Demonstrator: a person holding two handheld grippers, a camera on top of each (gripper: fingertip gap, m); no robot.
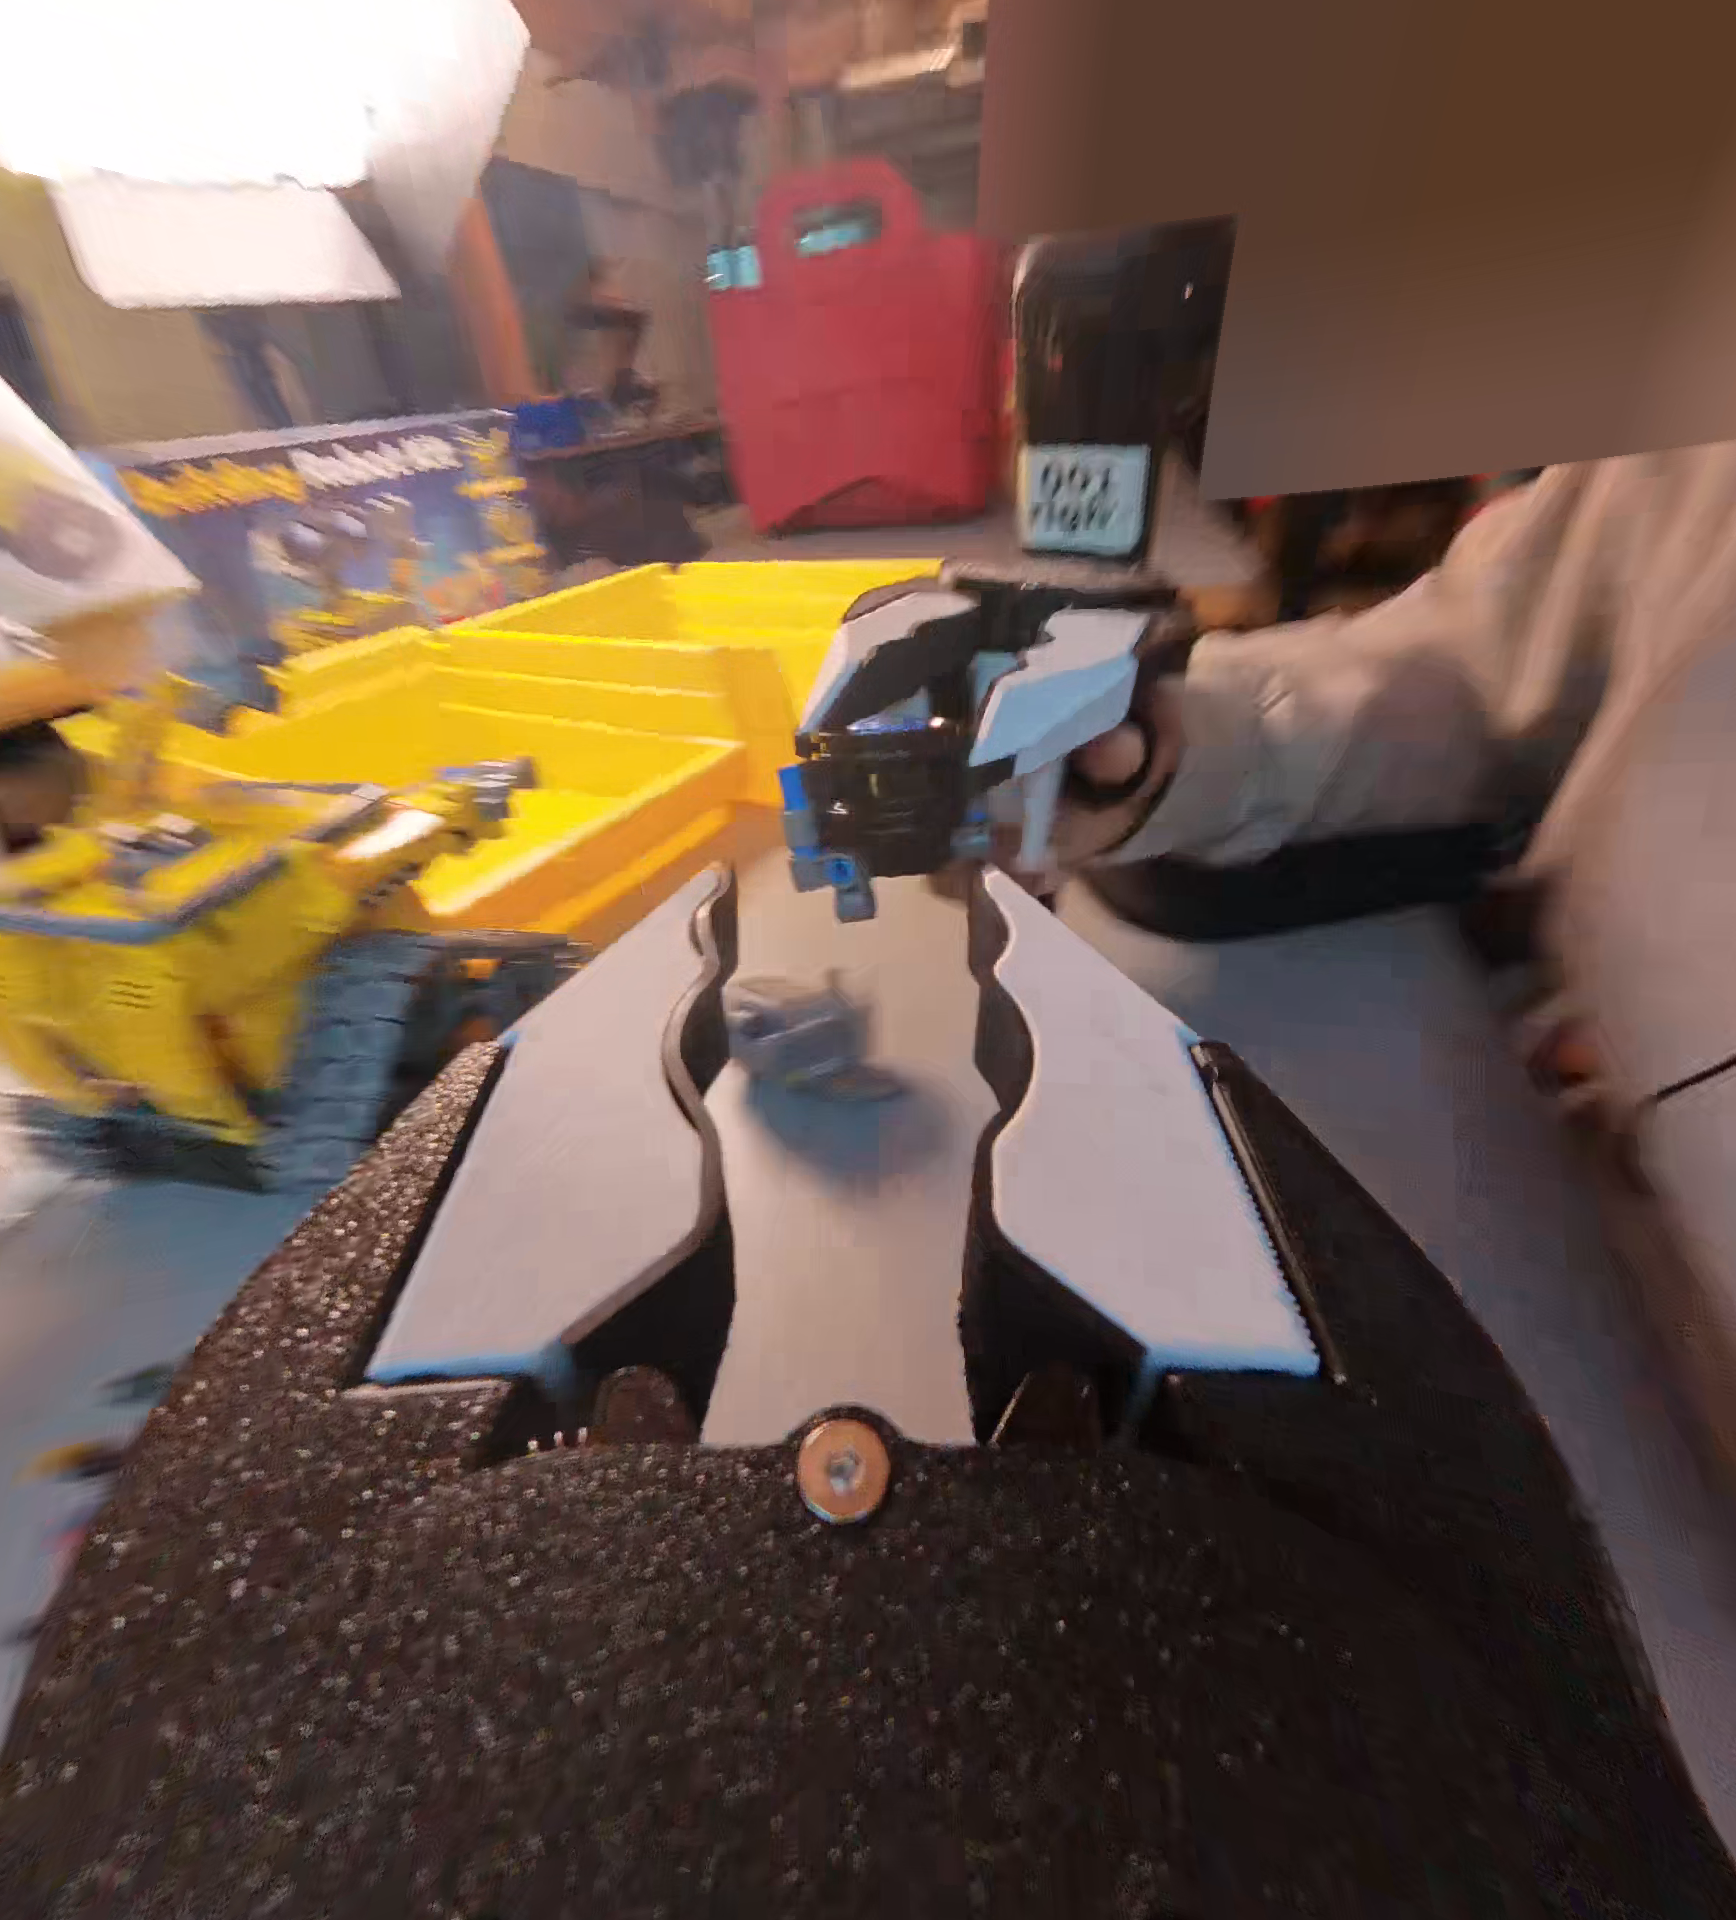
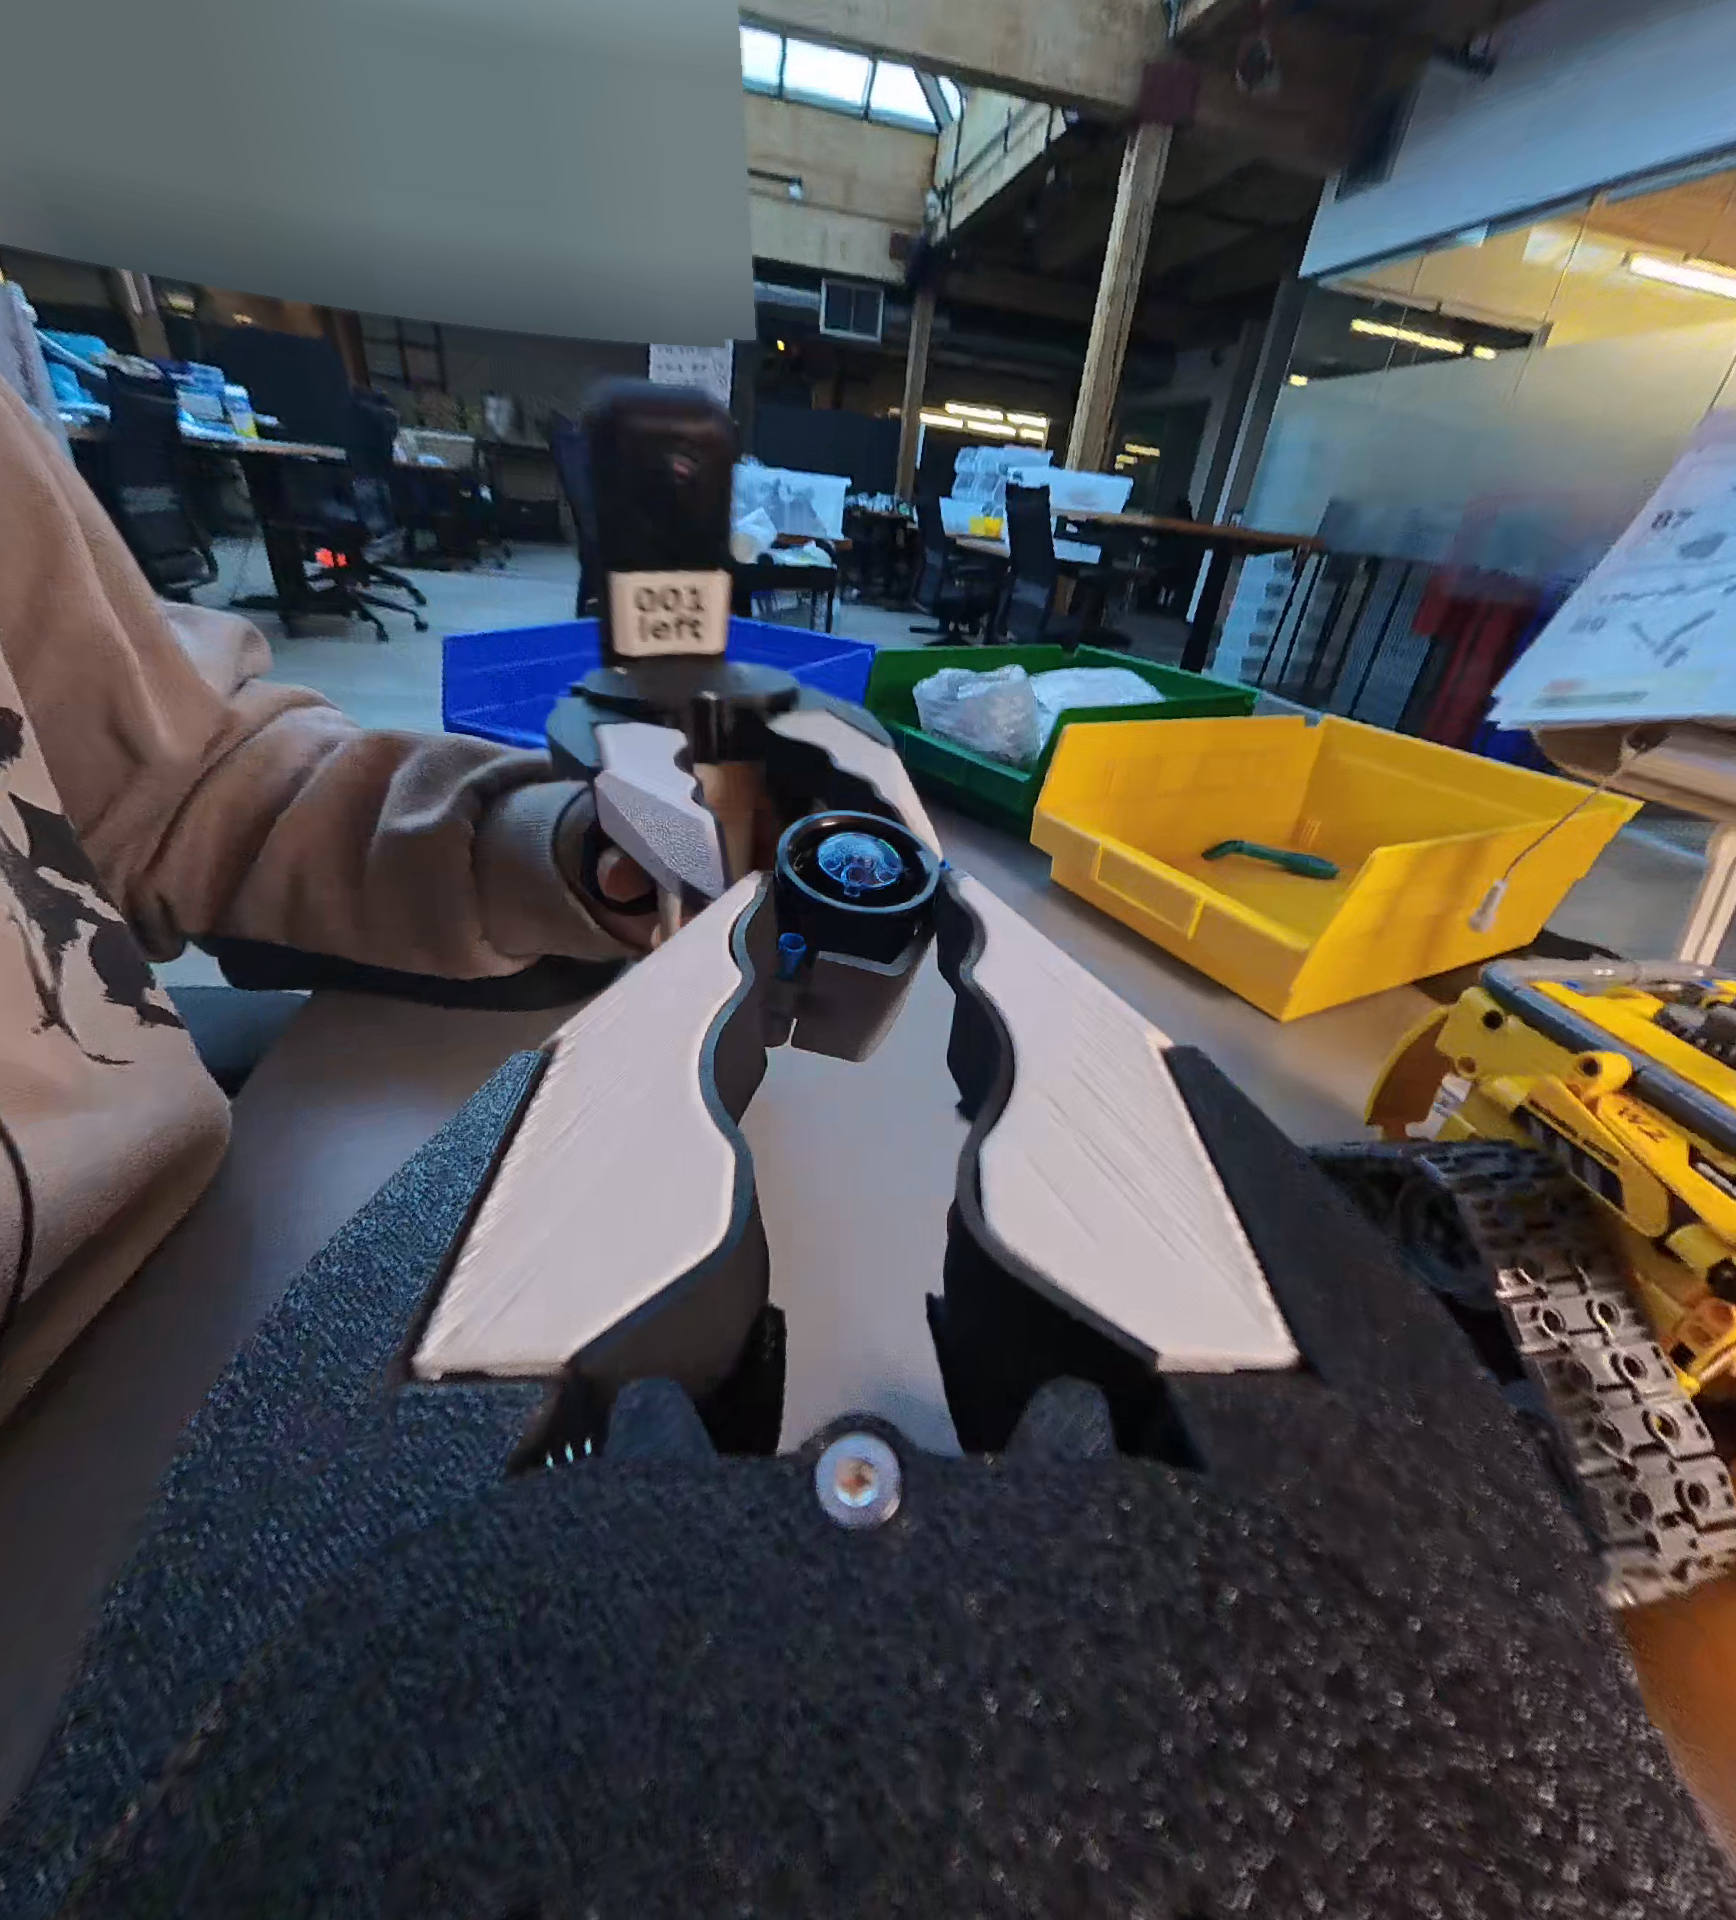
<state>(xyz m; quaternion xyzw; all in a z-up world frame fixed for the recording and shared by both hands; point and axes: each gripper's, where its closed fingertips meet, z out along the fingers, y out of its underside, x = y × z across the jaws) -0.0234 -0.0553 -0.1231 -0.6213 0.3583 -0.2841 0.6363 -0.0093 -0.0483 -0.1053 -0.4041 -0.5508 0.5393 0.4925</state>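
Left wrist view: left hand-held gripper (image 1: pixel 848 894) parted, empty, over grey bench (image 1: pixel 1311 1039). Small grey brick piece (image 1: pixel 807 1029) on bench between fingers, blurred. At 12 o'clock, right hand-held gripper (image 1: pixel 905 774) clamping black-blue brick assembly (image 1: pixel 879 800). Yellow bin (image 1: pixel 594 727) at 11, yellow tracked model (image 1: pixel 168 914) at 9.

Right wrist view: right hand-held gripper (image 2: pixel 853 904) clamped on black-blue brick assembly (image 2: pixel 853 883). Yellow bin (image 2: pixel 1300 842) at 2, green bin (image 2: pixel 957 748) at 1, yellow tracked model (image 2: pixel 1622 1174) at 3.

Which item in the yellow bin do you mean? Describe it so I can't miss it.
Find the row of three bins on the table: blue, green, then the yellow bin nearest the yellow tracked model. On its floor lies one curved green piece, alone there, unlike the green bin's plastic bags.
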